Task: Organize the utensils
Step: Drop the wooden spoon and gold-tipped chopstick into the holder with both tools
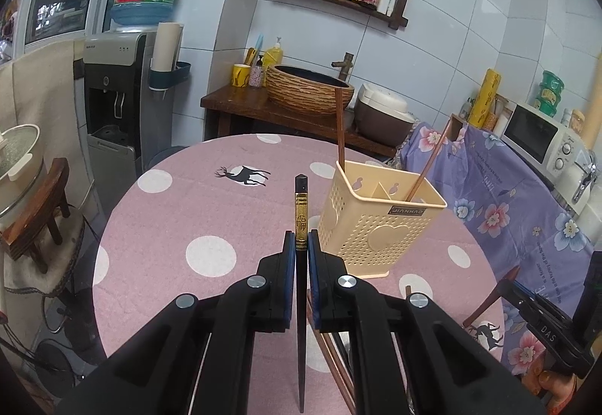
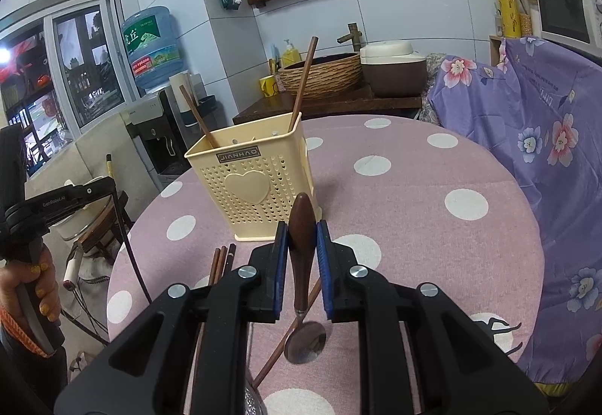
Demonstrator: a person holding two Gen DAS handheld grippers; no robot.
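Note:
A cream perforated utensil holder [image 1: 380, 223] [image 2: 252, 181] stands on the pink dotted table, with two brown chopsticks [image 1: 340, 129] [image 2: 303, 84] leaning in it. My left gripper [image 1: 301, 245] is shut on a black chopstick with a gold band [image 1: 301, 219], held above the table left of the holder. My right gripper [image 2: 302, 238] is shut on the dark wooden handle of a metal spoon [image 2: 301, 238], its bowl [image 2: 304, 341] hanging toward me, just in front of the holder. Several brown chopsticks [image 2: 222, 264] lie on the table near its front edge.
The round table [image 2: 414, 189] has a purple flowered cloth [image 2: 545, 114] over furniture on its right. A water dispenser [image 1: 113, 106], a wooden stand with a woven basin [image 1: 308, 91] and a rice cooker [image 2: 391, 65] stand behind. The other gripper's handle [image 2: 34, 227] shows at left.

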